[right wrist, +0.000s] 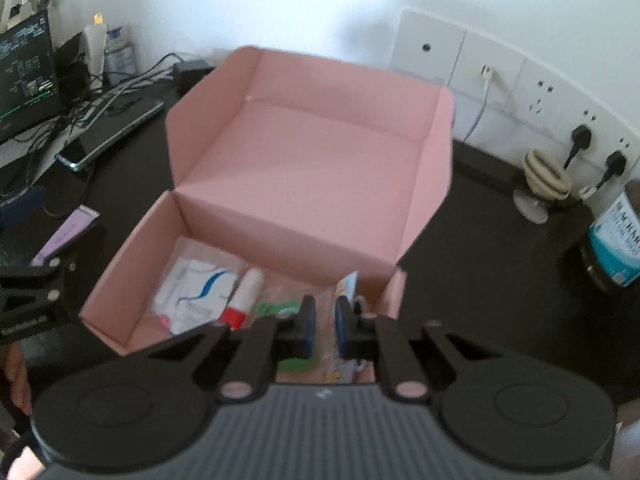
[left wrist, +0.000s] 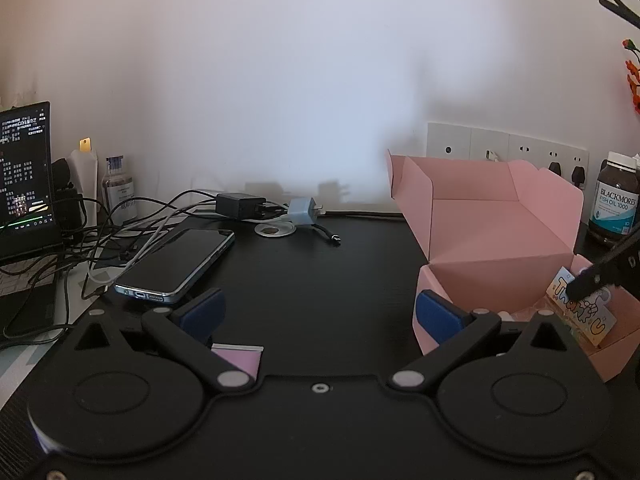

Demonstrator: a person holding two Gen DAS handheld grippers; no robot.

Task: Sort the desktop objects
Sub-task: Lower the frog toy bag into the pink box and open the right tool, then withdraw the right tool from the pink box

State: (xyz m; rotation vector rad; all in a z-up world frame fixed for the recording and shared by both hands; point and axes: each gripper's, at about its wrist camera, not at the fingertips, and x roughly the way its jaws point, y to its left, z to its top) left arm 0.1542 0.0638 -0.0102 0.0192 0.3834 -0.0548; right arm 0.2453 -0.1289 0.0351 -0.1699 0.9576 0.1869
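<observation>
The right gripper (right wrist: 324,322) hangs over the near end of the pink box (right wrist: 256,184). Its jaws are squeezed almost all the way together, with only a thin gap between the blue pads. A clear packet with a "Thank U" card (left wrist: 584,312) sits in that thin gap. In the left wrist view, the black tip of the right gripper presses on the top of that card, so the jaws have hold of it. The card stands inside the box, at its right end.

The box lies open on the black bench (left wrist: 320,272), and its lid stands up behind the jaws. Down in the box, to the left of the right jaws, lie a white packet with a blue swirl (right wrist: 196,292) and a white tube with a red cap (right wrist: 244,300). Something green (right wrist: 276,307) peeks out just beside the left pad.

The left gripper (left wrist: 320,312) has its jaws wide open, and nothing is between them. The bare bench is in front of them. The pink box touches or nearly touches the right blue pad (left wrist: 436,316); I cannot tell which. A small purple slip (left wrist: 240,358) lies under the left jaw arm.

Past the left jaws, to the left, lies a dark phone (left wrist: 176,264) among tangled cables (left wrist: 100,232). A black charger (left wrist: 240,205) and a pale blue plug (left wrist: 303,211) sit farther back. A brown fish oil bottle (left wrist: 616,200) stands far right, behind the box.
</observation>
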